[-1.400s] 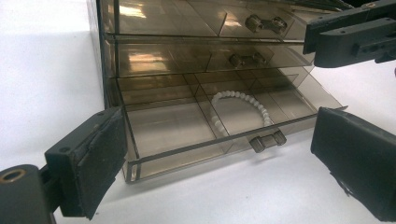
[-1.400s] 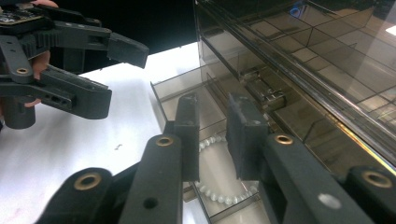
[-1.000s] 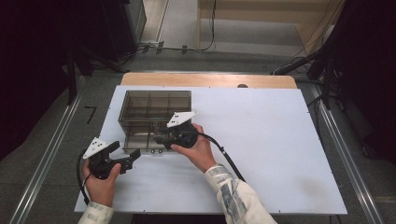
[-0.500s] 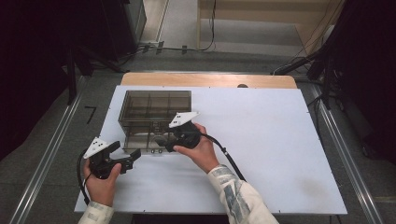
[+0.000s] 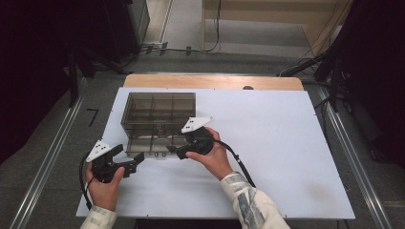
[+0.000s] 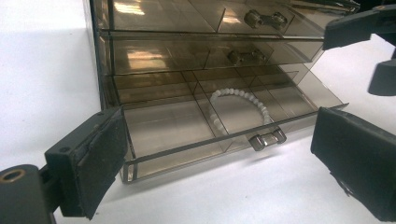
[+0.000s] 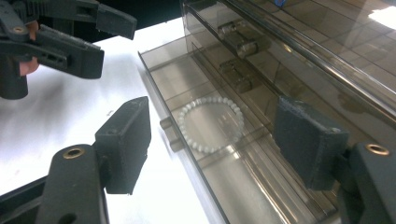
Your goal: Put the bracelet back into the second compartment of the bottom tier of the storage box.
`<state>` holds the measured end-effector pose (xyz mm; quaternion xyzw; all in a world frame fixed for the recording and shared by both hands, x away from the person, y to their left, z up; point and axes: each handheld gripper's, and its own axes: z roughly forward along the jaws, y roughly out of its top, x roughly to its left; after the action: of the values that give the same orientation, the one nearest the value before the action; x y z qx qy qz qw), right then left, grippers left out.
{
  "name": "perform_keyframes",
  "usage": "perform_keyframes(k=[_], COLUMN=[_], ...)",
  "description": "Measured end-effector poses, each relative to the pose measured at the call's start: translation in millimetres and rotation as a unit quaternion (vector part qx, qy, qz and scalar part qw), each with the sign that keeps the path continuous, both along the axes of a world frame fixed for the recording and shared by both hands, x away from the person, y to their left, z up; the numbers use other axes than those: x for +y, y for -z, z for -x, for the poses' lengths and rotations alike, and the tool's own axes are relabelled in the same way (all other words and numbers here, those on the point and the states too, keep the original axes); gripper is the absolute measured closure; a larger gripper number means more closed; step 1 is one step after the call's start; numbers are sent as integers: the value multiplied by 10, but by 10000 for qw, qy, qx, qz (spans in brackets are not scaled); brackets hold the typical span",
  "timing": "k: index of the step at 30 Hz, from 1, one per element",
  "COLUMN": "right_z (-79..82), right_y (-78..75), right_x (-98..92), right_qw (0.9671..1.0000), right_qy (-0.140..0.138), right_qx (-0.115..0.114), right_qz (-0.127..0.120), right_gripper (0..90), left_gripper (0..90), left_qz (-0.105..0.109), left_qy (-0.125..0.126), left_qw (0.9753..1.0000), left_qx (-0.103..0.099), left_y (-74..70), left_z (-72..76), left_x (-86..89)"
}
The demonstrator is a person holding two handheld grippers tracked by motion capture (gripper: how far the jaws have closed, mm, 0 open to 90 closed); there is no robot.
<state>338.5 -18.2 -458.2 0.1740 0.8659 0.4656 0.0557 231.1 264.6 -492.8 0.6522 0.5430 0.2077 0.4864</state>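
Note:
A smoky clear drawer box (image 5: 157, 114) stands on the white table. Its bottom drawer (image 6: 187, 135) is pulled out, and a white bead bracelet (image 6: 239, 109) lies in the drawer's middle compartment. The bracelet (image 7: 211, 125) shows from above in the right gripper view. My left gripper (image 6: 224, 163) stands open just in front of the drawer's front wall, low over the table, with nothing between its pads. My right gripper (image 7: 217, 140) hovers open above the drawer, with the bracelet below the gap. In the high view the left gripper (image 5: 136, 160) and right gripper (image 5: 173, 151) are at the box's front.
Two upper drawers with small handles (image 6: 245, 56) are closed. The drawer's handle (image 6: 267, 138) juts toward my left gripper. White table surface (image 5: 286, 143) spreads wide to the right of the box. A wooden strip (image 5: 210, 81) runs along the table's far edge.
My right gripper has drifted slightly to the right over the drawer. The left hand has stayed nearly still.

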Motion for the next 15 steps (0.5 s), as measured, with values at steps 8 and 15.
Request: perform_keyframes(k=[8, 15], right_z=[20, 38], right_y=[-22, -18], right_x=[-230, -454], right_qw=[9998, 9992], right_qy=[173, 346], right_qx=[-112, -180], right_qz=[-6, 41], right_gripper=[262, 254], left_gripper=[45, 44], left_qz=[-3, -9], left_qy=[-5, -7], left_qw=[10000, 10000], left_qx=[2, 5], left_y=[2, 3], left_z=[-4, -5], left_x=[-6, -9])
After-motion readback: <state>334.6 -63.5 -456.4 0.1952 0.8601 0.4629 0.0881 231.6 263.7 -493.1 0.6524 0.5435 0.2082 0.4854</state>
